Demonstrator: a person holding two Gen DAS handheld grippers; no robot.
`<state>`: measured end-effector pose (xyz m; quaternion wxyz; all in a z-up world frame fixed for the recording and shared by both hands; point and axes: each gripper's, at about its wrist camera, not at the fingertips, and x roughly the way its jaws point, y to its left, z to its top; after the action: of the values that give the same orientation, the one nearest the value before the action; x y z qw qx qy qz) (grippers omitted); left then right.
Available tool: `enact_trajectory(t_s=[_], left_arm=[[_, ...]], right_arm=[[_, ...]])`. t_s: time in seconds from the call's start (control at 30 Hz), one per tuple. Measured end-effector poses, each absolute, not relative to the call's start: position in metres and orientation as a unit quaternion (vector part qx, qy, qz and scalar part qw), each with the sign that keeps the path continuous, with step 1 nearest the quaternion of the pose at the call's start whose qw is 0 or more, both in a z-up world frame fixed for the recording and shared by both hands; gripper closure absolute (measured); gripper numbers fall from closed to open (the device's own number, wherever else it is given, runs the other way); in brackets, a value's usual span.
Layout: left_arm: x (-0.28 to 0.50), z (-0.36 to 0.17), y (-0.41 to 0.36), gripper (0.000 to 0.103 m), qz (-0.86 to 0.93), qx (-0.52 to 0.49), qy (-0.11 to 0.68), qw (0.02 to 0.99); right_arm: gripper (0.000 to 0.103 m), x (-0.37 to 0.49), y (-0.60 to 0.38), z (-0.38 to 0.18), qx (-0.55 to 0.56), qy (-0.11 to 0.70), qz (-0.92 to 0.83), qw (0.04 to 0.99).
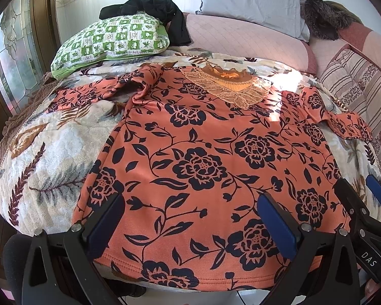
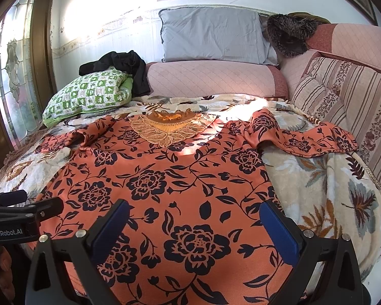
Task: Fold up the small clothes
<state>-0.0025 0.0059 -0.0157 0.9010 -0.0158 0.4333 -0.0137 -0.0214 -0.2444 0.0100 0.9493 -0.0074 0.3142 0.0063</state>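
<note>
- Blanket point(image 1: 48, 152), cream with a leaf print, covered the bed under everything else.
- Shirt point(image 1: 203, 157), orange with dark flowers, lay spread flat on the blanket, front up, hem toward me, lace collar point(image 1: 228, 86) at the far end.
- Its sleeves ran out to both sides: the one on my left point(image 1: 94, 91) bunched at the shoulder, the one on my right point(image 2: 304, 137) draped toward the striped cushion point(image 2: 325, 101).
- Pink bolster point(image 2: 210, 78) lay across the bed beyond the collar, grey pillow point(image 2: 210, 38) propped against the wall behind it.
- Green checked pillow point(image 1: 109, 40) sat at the far left corner, with black clothing point(image 1: 149, 7) piled on its back edge and hanging down beside the bolster.
- Dark furry item point(image 2: 289, 35) sat at the far right next to the grey pillow; couldn't tell what it was.
- My left gripper point(image 1: 190, 223) hovered over the hem on the left half of the shirt, jaws spread wide, nothing between them. Couldn't tell if the tips touched the cloth.
- My right gripper point(image 2: 194, 228) hovered over the hem on the right half, jaws likewise wide and empty. In the left view it showed at the shirt's right edge point(image 1: 363, 193).
- The two grippers sat side by side, near each other, both pointing up the shirt toward the collar.
</note>
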Motion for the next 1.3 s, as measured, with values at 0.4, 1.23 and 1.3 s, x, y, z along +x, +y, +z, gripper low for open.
enact_trajectory(t_s=[0.4, 1.23, 1.3], left_arm=[[-0.002, -0.016, 0.006, 0.0, -0.014, -0.016, 0.434, 0.901], [0.01, -0.046, 0.028, 0.0, -0.033, -0.062, 0.48, 0.874], [0.016, -0.051, 0.031, 0.0, -0.03, -0.063, 0.486, 0.871]], right_arm=[[0.0, -0.022, -0.244, 0.01, -0.007, 0.314, 0.007, 0.949], [0.0, -0.015, -0.298, 0.021, 0.174, 0.353, 0.076, 0.916], [0.0, -0.006, -0.33, 0.029, 0.226, 0.345, 0.085, 0.907]])
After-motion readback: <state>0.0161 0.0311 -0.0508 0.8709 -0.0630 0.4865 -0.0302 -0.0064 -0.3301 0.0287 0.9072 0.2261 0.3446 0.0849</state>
